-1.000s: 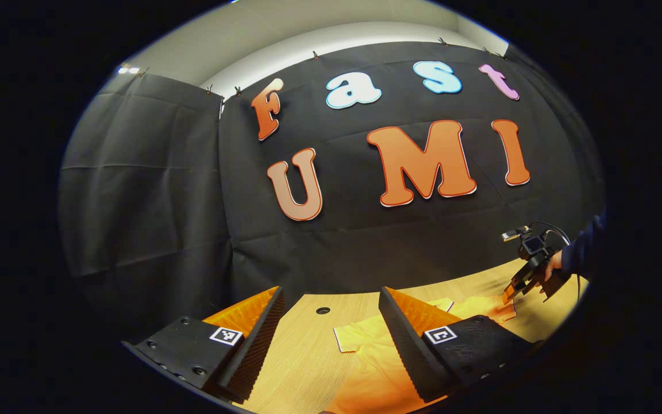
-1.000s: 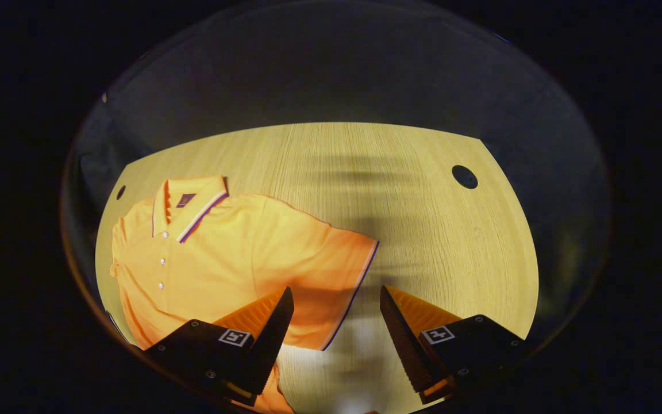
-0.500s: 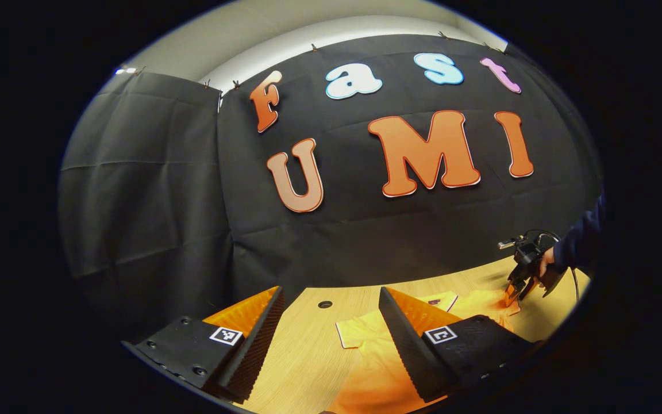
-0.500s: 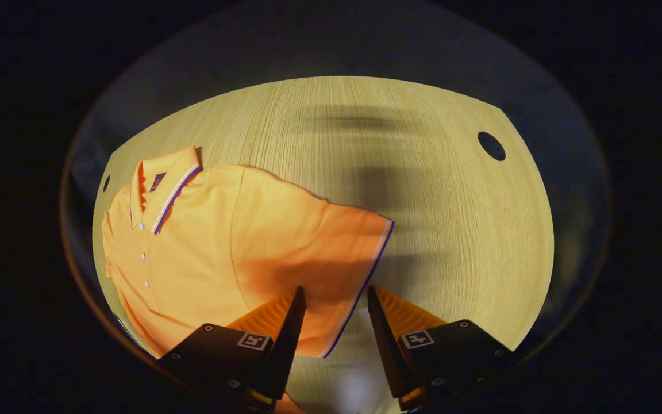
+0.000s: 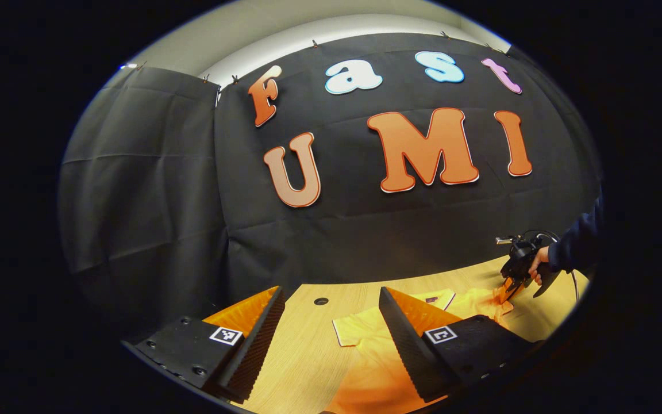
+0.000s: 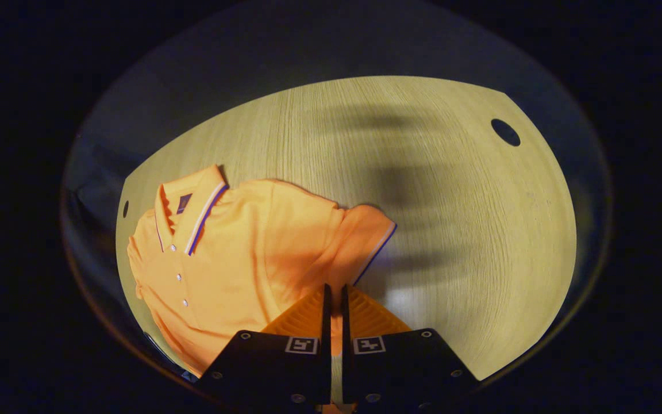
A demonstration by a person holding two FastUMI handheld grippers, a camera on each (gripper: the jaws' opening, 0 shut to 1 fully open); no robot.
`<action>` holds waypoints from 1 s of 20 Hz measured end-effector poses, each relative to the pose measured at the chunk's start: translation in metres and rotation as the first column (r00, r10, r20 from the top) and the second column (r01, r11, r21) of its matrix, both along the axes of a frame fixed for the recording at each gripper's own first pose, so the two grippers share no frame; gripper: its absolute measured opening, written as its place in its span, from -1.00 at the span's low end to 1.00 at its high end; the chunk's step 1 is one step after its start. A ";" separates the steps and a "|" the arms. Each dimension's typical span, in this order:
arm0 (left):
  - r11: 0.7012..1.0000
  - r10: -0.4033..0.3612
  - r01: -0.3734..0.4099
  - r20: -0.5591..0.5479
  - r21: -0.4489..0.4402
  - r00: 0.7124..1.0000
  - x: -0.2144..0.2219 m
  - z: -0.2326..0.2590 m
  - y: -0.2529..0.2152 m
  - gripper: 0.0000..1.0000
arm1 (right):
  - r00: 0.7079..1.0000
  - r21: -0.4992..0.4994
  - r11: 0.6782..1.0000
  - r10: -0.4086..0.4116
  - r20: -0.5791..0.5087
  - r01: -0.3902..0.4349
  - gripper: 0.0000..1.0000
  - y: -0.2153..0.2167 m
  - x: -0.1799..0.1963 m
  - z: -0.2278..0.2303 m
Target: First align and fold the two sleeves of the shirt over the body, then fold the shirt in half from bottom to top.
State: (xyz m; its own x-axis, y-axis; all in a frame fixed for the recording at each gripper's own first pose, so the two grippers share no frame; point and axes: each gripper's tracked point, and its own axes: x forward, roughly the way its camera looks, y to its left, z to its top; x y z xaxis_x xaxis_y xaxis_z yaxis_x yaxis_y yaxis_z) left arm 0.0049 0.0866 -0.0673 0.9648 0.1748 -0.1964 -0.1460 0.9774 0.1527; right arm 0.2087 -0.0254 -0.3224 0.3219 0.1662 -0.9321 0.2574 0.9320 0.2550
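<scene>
Two grippers are at work over an orange polo shirt [image 6: 233, 253] that lies flat on the wooden tabletop [image 6: 451, 230], collar toward the left of the right gripper view and buttons running down the placket. In that view the right gripper [image 6: 334, 296] sits at the bottom centre of the frame with its jaws clenched on the sleeve [image 6: 360, 236], the fabric pinched between them just inside the striped hem; the sleeve bunches up slightly where it is caught. A round hole [image 6: 505, 131] in the tabletop shows at the upper right. In the left gripper view the left gripper [image 5: 331, 299] is at the bottom of the frame, its jaws released and wide apart, hovering above the tabletop with nothing between them; part of the shirt shows beyond and under its right-hand finger [image 5: 405, 328], and the other sleeve's edge lies in the gap ahead. Far off at the right edge of that view, a hand [image 5: 538, 265] in a dark sleeve [image 5: 578, 247] holds the right gripper down at the shirt's far side. Black cloth [image 5: 147, 190] hangs behind the tabletop.
</scene>
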 end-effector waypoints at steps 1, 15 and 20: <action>1.000 0.005 -0.005 -0.003 -0.004 1.000 -0.001 -0.001 0.004 0.98 | 1.000 0.022 1.000 0.001 0.025 -0.002 -0.83 0.007 0.004 0.013; 0.999 0.027 -0.030 -0.071 -0.039 0.997 0.016 -0.029 0.033 0.99 | 0.979 0.185 0.974 0.100 0.177 -0.133 -0.77 0.113 0.022 0.100; 0.994 0.037 -0.051 -0.132 -0.100 0.991 0.036 -0.046 0.037 0.98 | 0.954 0.211 0.953 0.163 0.253 -0.218 -0.51 0.135 0.014 0.124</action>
